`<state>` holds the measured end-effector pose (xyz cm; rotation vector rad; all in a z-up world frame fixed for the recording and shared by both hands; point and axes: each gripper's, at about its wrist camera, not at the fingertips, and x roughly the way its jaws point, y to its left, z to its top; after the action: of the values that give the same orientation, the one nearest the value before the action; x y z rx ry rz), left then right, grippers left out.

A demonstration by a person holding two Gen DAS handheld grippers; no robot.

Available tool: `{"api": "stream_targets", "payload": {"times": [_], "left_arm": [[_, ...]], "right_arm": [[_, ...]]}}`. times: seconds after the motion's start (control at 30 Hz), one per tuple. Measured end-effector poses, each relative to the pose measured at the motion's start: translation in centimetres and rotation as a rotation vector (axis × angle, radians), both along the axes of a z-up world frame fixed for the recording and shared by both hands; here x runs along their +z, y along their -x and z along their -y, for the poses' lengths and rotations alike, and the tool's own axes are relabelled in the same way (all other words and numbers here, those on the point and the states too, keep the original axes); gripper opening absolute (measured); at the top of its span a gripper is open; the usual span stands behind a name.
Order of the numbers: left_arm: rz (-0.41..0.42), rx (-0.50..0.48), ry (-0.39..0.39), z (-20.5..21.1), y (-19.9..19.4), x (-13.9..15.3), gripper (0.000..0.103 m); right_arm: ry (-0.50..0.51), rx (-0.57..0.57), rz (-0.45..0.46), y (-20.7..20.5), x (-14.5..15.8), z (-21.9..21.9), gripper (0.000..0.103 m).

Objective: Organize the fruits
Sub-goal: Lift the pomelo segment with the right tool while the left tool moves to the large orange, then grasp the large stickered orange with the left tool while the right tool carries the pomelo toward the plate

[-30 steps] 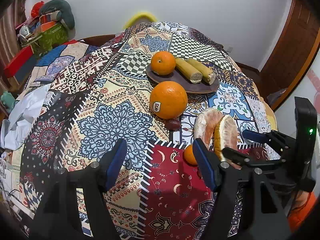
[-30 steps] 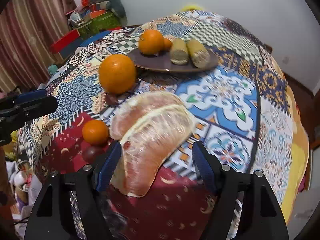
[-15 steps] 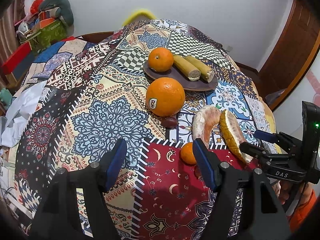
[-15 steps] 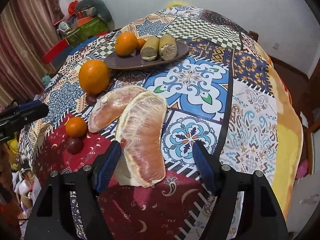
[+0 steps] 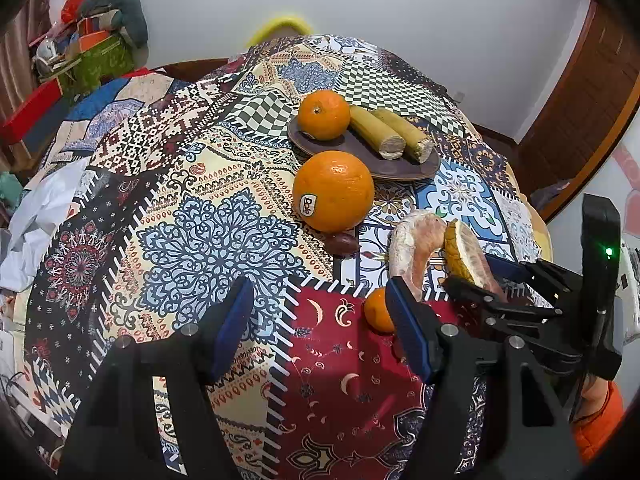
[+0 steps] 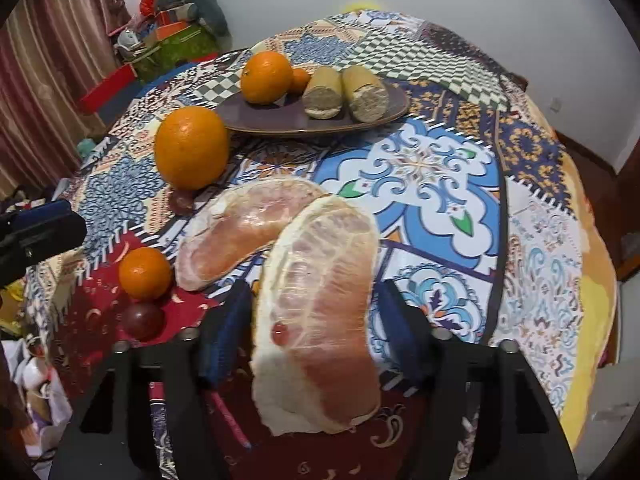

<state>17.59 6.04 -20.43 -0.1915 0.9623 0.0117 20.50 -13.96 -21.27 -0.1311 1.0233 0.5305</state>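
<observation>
Closing around one of two pomelo wedges [image 6: 316, 312], right gripper [image 6: 316, 336] not yet pinching; left gripper [image 5: 320, 320] spread

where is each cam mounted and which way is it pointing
Left wrist: sits on the left gripper, angled down over the patchwork tablecloth; its open blue-padded fingers frame bare cloth, the right gripper shows at right.
Right wrist: sits on the right gripper, angled down at the near peeled pink pomelo segment; its jaws have just been closing around that segment, the left gripper's tip at far left.
Shared: large stickered orange, dark oval plate, small tangerine.
</observation>
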Motion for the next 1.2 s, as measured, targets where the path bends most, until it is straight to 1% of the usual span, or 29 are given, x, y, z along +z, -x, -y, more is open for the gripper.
{"api": "stream_targets", "payload": {"times": [0.07,0.13,0.43,0.63,0.73,0.9,1.03,1.2], "left_arm": [[-0.004,0.002,0.002,-0.1,-0.3,-0.2,0.068],[-0.003,0.003,0.0,-0.1,-0.6,-0.2,0.068],[-0.001,-0.01,-0.003,0.0,-2.7,-0.2,0.068],[-0.002,-0.019,-0.02,0.3,-5.1,-0.5,0.068],[-0.015,-0.018,-0.01,0.4,-6.7,-1.0,0.068],[-0.044,-0.014,-0.022,0.6,-8.7,-2.3,0.068],[-0.069,-0.014,0.0,0.8,-9.8,-3.3,0.068],[-0.064,-0.01,-0.038,1.2,-10.4,-4.0,0.068]], "right_arm": [[-0.014,0.011,-0.003,0.0,0.1,0.3,0.05],[-0.018,0.026,-0.002,0.0,0.2,0.7,0.049],[-0.063,0.004,0.011,-0.5,1.4,2.1,0.048],[-0.094,-0.015,0.042,-1.9,2.8,2.8,0.048],[-0.111,-0.022,0.05,-2.6,3.2,3.0,0.048],[-0.129,-0.031,0.048,-3.6,3.1,3.5,0.048],[-0.136,-0.039,0.04,-4.1,2.8,3.9,0.048],[-0.141,-0.042,0.027,-4.5,2.3,4.2,0.048]]}}
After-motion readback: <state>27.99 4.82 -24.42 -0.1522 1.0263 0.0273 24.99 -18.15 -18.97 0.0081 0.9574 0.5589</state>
